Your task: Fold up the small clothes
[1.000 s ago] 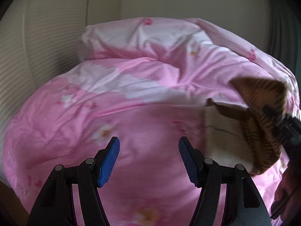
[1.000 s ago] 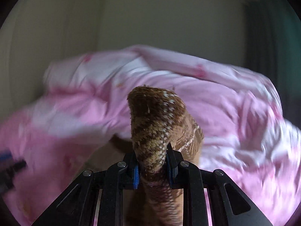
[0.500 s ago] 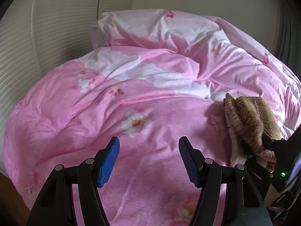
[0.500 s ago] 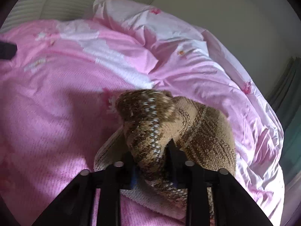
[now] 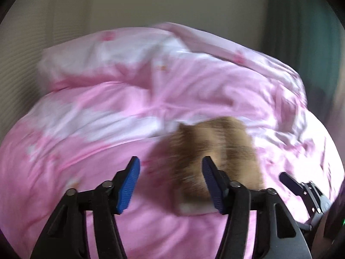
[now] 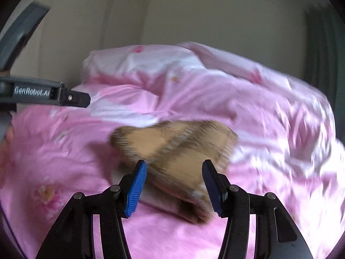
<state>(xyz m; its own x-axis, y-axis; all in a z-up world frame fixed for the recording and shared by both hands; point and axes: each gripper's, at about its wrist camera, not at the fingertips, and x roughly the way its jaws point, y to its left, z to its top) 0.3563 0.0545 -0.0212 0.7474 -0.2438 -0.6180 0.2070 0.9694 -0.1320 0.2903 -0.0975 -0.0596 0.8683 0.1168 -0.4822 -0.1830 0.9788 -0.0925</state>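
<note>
Nearest in the right wrist view, the right gripper (image 6: pixel 174 181) is seen with its blue pads apart and the jaws opening; nothing is pressed between them, and the brown patterned knit garment (image 6: pixel 172 151) is seen through the gap, lying beyond the tips on the pink floral duvet (image 6: pixel 269 116). In the left wrist view, the left gripper (image 5: pixel 170 180) is seen with its jaws moderately apart and closing, with only bedding between the pads; the garment (image 5: pixel 215 151) lies just past its right-hand finger. The right gripper's dark tip (image 5: pixel 301 185) is visible at the lower right edge of that view, just beside the garment.

The garment is judged to be released in a loose, doubled-over heap near the middle of the bed, with a pale edge showing at its near side. Both views are blurred, so the exact lie of the fold cannot be told.

Further off, the rumpled duvet rises in folds towards a pale wall (image 6: pixel 215 17).

Several risks are judged from here. The thick knit could spring open once released, since the soft duvet gives little support. Duvet fabric could be pinched together with the garment if the left jaws are closed too low. An uneven fold could be set if an edge is grasped blindly.
</note>
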